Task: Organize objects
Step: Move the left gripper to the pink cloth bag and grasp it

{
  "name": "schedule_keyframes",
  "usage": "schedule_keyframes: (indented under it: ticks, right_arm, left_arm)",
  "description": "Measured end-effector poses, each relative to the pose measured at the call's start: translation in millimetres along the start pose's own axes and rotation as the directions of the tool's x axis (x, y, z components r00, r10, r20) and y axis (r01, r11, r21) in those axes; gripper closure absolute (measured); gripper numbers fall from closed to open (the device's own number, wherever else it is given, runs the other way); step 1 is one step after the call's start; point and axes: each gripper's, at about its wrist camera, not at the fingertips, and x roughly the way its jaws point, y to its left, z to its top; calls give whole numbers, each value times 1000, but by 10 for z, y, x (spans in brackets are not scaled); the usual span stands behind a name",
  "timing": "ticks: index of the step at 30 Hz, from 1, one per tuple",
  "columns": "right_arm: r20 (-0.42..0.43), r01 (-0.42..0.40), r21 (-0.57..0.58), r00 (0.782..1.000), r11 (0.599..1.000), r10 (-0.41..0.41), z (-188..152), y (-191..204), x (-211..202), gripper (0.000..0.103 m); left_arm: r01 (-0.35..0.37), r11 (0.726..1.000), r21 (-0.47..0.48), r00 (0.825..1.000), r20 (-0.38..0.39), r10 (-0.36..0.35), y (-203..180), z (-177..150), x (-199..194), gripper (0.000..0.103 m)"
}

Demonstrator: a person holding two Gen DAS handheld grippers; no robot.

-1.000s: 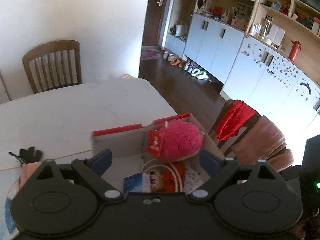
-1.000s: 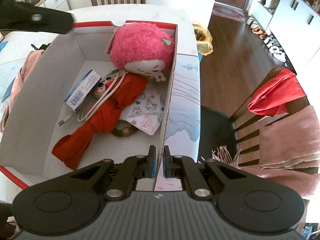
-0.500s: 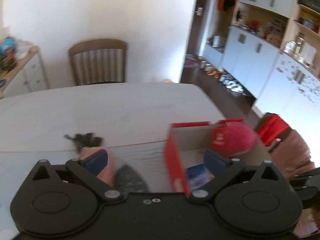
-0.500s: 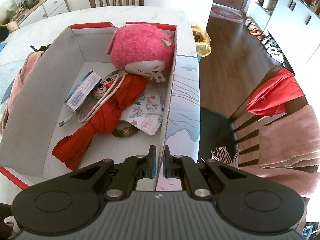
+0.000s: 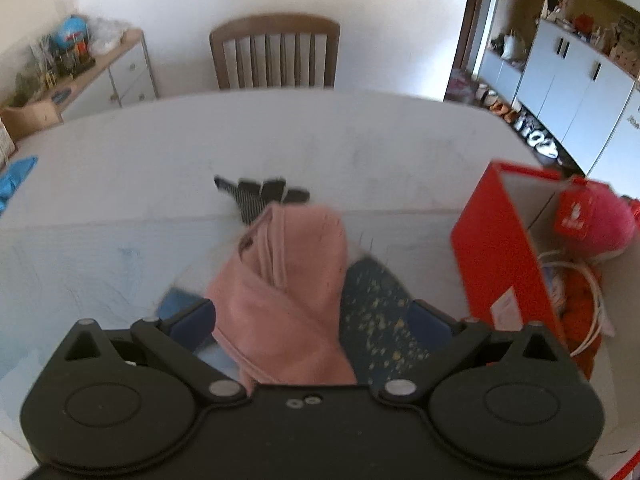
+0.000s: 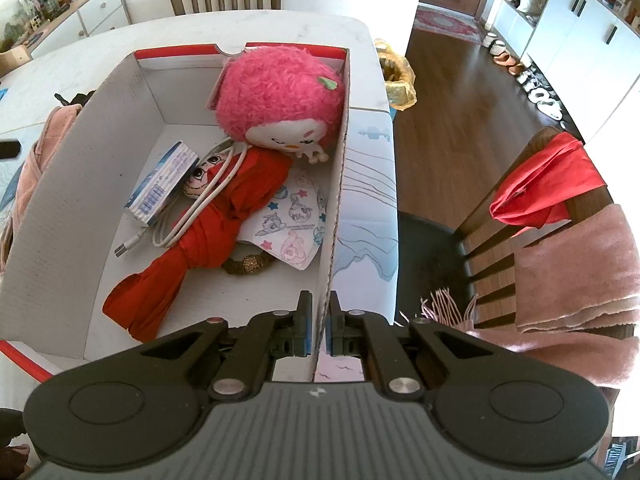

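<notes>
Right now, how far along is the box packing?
Done: the pink plush, red cloth, white cable and blue packet lie in the box. In hand: the right gripper is shut on the box's wall; the left gripper is open over the pink garment. Left: that garment, the dark speckled item and the black glove.

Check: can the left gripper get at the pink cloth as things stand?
Probably yes. The left gripper is open, the pink cloth lies between its fingers outside the box, and nothing covers it, though a blue cloth sits alongside.
</notes>
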Motion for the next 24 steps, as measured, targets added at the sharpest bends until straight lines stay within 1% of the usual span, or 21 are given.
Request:
schedule_keyframes:
  ticks: [3,6,11,14,16,18,21,22,24]
  right_arm:
    - [-3,0,3,1000,1000,0,0,-2,5,97]
    - [-4,0,4,1000,1000,0,0,-2,6,97]
    - [-6,-1,5,1000,1000,1,-6,-6,6,97]
    - [-8,-3,7,1000,1000,3,-12,-10,8,97]
    - [-10,-4,7,1000,1000,4,-17,-11,14,97]
    - [-12,-5,9,1000,1000,5,-24,-13,21,97]
    - [-15,-5,10,1000,1000,5,-27,-13,28,97]
    - [-15,-6,10,1000,1000,6,-29,-14,30,97]
    - [-13,-5,9,1000,1000,5,-27,-15,30,97]
  left_arm:
    - [-13,1000,17,999,-38,13,-1,-92,159,2]
    - [-17,1000,13,997,-70,18,1,-171,258,1]
    - [-24,1000,-6,995,-94,24,37,-222,381,2]
    - [-20,1000,-13,995,-101,19,50,-243,422,8]
    - [-21,1000,-24,994,-110,18,74,-254,456,16]
    - [-21,999,-37,993,-117,17,98,-257,476,22]
    - [-23,999,-41,993,-118,18,113,-262,490,26]
    - [-23,999,-43,993,-117,18,122,-263,494,29]
    - [-22,999,-44,993,-113,17,137,-268,486,41]
